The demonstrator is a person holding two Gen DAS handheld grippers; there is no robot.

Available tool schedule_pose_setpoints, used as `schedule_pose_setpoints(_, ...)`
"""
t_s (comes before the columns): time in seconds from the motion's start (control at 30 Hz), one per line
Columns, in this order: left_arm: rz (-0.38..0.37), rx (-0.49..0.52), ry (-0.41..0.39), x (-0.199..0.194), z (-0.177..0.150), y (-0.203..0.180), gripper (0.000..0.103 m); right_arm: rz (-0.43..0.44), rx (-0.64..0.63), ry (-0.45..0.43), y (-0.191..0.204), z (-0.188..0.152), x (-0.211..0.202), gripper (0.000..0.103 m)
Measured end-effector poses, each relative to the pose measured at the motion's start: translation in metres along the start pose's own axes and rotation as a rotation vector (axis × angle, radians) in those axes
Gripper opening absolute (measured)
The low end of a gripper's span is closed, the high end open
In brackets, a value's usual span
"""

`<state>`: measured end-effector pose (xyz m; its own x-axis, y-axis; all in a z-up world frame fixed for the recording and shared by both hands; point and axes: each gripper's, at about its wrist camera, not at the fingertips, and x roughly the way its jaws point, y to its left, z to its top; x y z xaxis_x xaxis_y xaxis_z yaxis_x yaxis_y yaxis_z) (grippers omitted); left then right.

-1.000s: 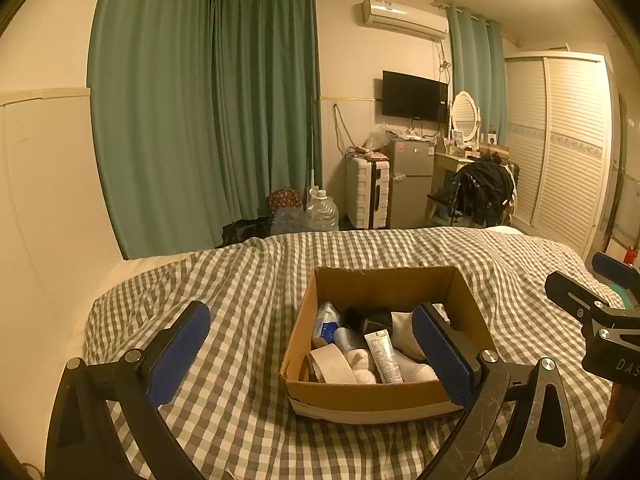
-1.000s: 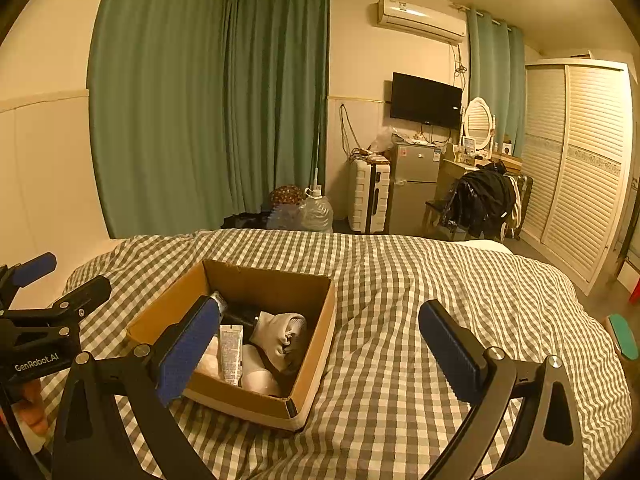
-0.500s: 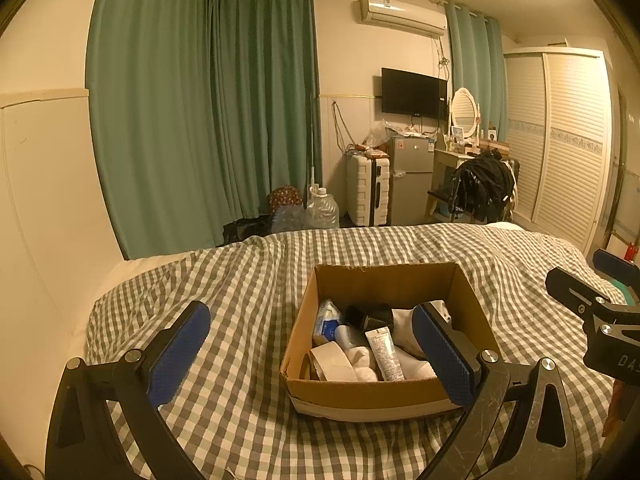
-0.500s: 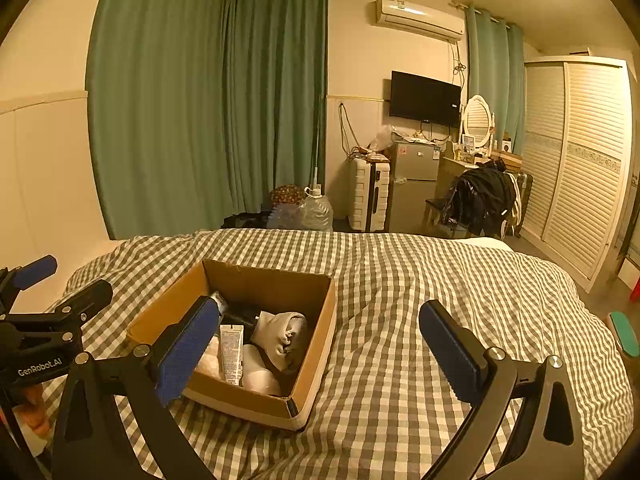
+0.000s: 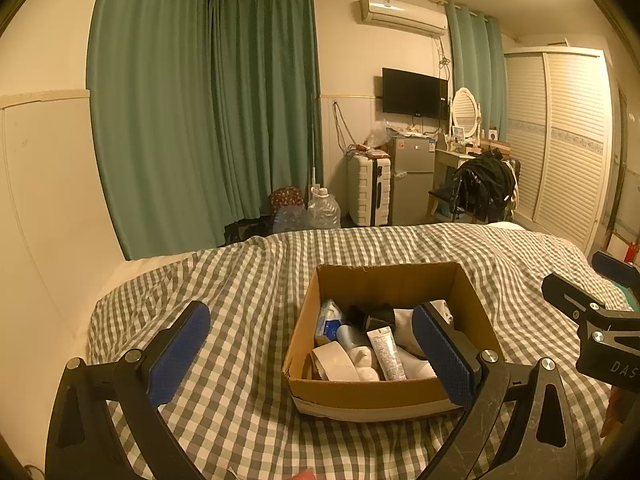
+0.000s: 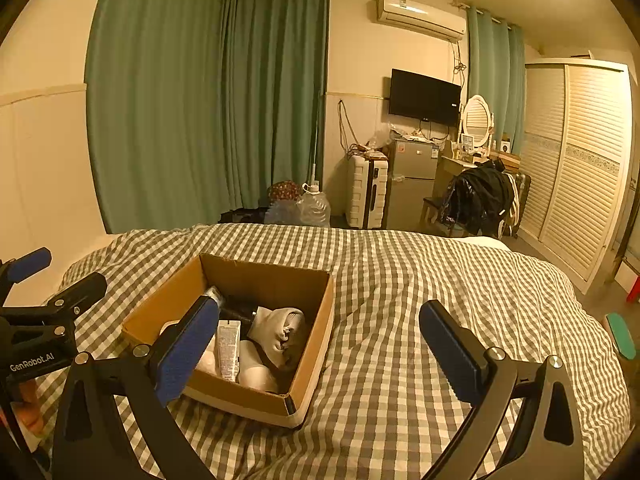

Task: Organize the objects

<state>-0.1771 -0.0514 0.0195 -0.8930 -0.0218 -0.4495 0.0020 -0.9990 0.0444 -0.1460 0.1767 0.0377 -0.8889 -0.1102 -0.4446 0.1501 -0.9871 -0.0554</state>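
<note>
The left gripper point(image 5: 308, 344) has its two blue-padded fingers point(image 5: 178, 354) spread wide with nothing between them; it hangs above the checked bedspread point(image 5: 240, 280), its right pad overlapping the near right corner of the cardboard box point(image 5: 360, 394) in the left wrist view. The right gripper point(image 6: 320, 344) is likewise spread wide and empty, its left pad point(image 6: 186, 350) lying across the box's near left part in its own view, its right pad over bare bedspread.

The open box sits on the bed, roughly between the two grippers. Inside it — seen from the left wrist — a white tube with printed text point(image 5: 386, 354) lies along the middle, a roll of white tape point(image 5: 332, 360) rests at the near left corner, a blue-and-white packet point(image 5: 328, 316) leans against the left wall, and a dark object point(image 5: 372, 316) sits toward the back; what it is cannot be told. A bundle of pale grey socks point(image 6: 280, 332) lies against the right side, clearest from the right wrist.

Beyond the bed stand green curtains point(image 5: 208, 112), a white suitcase point(image 5: 370, 190), a small grey fridge point(image 5: 412, 180), a clear water jug point(image 5: 322, 212) and a chair draped with a black jacket point(image 5: 482, 186). On the wall hang a television point(image 5: 414, 92) and an air conditioner point(image 5: 402, 14) — to the right, a louvred wardrobe point(image 5: 568, 152).
</note>
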Motion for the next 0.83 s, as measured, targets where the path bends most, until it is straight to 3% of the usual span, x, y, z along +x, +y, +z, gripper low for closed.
schedule_pose_setpoints(0.83,0.027,-0.023,-0.002,0.0011,-0.0014,0.0035,0.103,0.000,-0.009,0.017,0.0022,-0.0039,0.0039,0.101)
